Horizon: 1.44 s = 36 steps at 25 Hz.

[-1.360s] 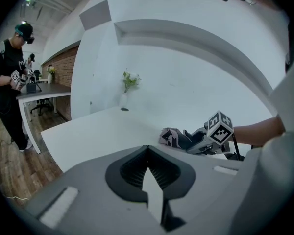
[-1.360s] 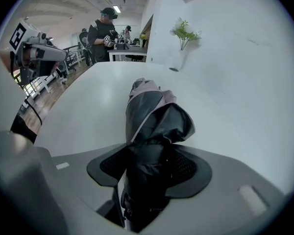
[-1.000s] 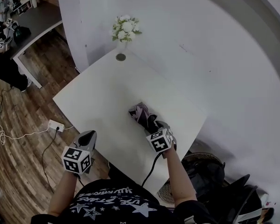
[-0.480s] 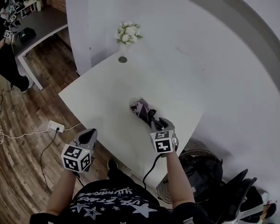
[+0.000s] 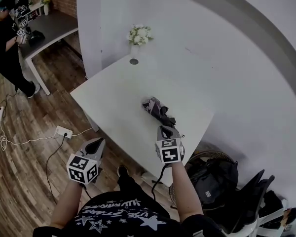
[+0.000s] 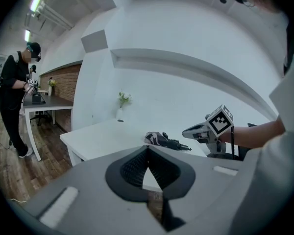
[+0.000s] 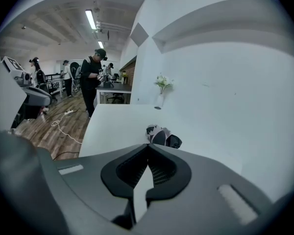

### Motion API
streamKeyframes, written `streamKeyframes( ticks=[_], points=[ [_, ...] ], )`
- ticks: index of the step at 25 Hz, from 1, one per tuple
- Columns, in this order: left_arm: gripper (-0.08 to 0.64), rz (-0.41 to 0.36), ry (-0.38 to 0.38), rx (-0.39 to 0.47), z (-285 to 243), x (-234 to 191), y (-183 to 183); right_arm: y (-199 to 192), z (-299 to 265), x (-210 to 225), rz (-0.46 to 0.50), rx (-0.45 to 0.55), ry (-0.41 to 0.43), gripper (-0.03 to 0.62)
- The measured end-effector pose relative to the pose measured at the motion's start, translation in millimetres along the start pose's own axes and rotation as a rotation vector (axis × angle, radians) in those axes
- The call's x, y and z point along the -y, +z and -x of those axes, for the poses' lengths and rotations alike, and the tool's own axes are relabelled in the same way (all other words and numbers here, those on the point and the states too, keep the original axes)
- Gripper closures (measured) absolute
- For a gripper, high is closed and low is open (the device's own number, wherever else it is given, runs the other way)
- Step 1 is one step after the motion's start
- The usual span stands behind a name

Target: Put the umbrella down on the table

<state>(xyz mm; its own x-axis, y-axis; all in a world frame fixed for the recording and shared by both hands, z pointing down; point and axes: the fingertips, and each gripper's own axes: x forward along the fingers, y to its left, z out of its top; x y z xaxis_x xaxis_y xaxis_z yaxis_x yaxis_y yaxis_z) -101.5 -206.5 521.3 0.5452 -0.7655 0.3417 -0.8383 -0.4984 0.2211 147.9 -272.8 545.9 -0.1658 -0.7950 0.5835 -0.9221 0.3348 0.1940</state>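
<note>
One folded umbrella (image 5: 159, 111) lies on the worktop (image 5: 113, 102), free of both claws. The right claw (image 5: 168, 130) has just been closing on nothing; the left claw (image 5: 95, 143) is pinched together, empty. The task looks done.

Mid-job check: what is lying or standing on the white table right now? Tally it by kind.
Folded umbrella: 1
Vase of flowers: 1
Total: 2
</note>
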Motion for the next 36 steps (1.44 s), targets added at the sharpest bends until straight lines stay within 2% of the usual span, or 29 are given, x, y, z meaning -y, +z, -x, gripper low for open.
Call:
streamKeyframes(
  ticks=[11,23,30,36],
  points=[
    [0.558,0.01,0.001,-0.004,84,28,-46,-20,75,-69,0.022,0.056,0.03,0.578],
    [0.558,0.011,-0.009,-0.004,147,47,-75,-66,131,-115,0.009,0.021,0.038,0.578],
    [0.558,0.013,-0.014,-0.014,170,55,-91,-85,153,-132,-0.106,0.025,0.085,0.578],
    [0.558,0.023,0.008,-0.007,186,50,-97,-95,163,-143,-0.136,0.022,0.095,0.578]
  ],
)
